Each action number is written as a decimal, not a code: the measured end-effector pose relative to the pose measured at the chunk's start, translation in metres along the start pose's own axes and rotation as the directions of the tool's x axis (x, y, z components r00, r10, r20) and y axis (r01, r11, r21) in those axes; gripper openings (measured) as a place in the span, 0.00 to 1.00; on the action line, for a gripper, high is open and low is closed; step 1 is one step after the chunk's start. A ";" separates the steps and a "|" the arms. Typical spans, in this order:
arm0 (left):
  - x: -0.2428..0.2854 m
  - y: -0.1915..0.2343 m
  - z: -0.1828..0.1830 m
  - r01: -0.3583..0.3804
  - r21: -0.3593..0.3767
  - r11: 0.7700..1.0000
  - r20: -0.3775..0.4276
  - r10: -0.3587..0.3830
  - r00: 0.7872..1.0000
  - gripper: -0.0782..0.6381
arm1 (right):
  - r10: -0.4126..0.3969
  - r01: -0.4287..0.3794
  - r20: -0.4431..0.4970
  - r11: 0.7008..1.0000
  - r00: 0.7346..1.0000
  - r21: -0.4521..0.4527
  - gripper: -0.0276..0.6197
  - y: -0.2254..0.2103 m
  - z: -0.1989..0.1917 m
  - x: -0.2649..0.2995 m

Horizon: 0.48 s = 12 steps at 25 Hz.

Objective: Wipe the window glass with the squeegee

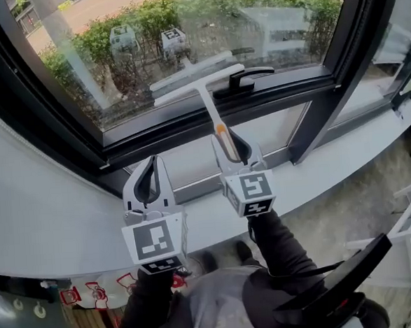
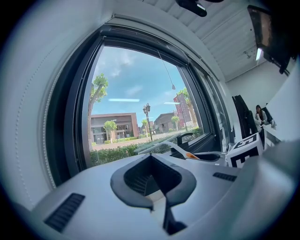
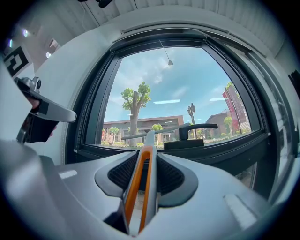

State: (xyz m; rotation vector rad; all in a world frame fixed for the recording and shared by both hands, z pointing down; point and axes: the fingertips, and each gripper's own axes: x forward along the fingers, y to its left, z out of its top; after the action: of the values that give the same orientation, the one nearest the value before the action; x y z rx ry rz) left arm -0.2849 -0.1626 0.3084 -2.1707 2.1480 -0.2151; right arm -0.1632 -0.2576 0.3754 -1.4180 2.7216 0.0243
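Head view first: I've got both tools up over the sill (image 1: 47, 213), below the window. My right gripper (image 1: 230, 149) is clamped on the handle of the squeegee (image 1: 211, 109). The handle runs up and away to the white blade, which sits across the low part of the glass (image 1: 203, 27), just above the bottom frame and just left of the black window handle (image 1: 243, 80). Whether the blade is pressing the pane, I can't say from here. My left gripper (image 1: 152, 172) hangs beside the right one, a little lower, with its jaws drawn together on nothing. Left gripper view: the pads (image 2: 123, 180) meet with only air in the loop, and off to the right I see the squeegee (image 2: 182, 151) slanting toward the glass. Right gripper view: the jaws of the right gripper (image 3: 149, 164) are tight on the orange-striped squeegee (image 3: 138, 187) handle, and the blade stands crosswise ahead, near the window handle (image 3: 194, 127).
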 end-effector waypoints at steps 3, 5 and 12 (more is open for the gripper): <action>-0.001 0.002 -0.003 0.013 -0.011 1.000 0.000 -0.013 1.000 0.11 | 0.000 -0.001 -0.006 1.000 1.000 -0.016 0.24 0.001 -0.001 0.000; -0.003 0.001 -0.005 0.028 -0.015 0.999 -0.001 -0.028 1.000 0.11 | 0.000 -0.001 -0.011 1.000 1.000 -0.028 0.24 0.001 -0.001 -0.002; -0.012 0.020 -0.016 0.048 -0.023 0.999 -0.002 -0.048 0.999 0.11 | -0.006 0.006 0.000 0.999 1.000 -0.040 0.24 0.004 -0.002 -0.001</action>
State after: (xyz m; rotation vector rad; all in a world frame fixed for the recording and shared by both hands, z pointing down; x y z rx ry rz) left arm -0.3075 -0.1504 0.3201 -2.2377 2.1113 -0.1970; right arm -0.1662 -0.2540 0.3773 -1.4367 2.7316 0.0780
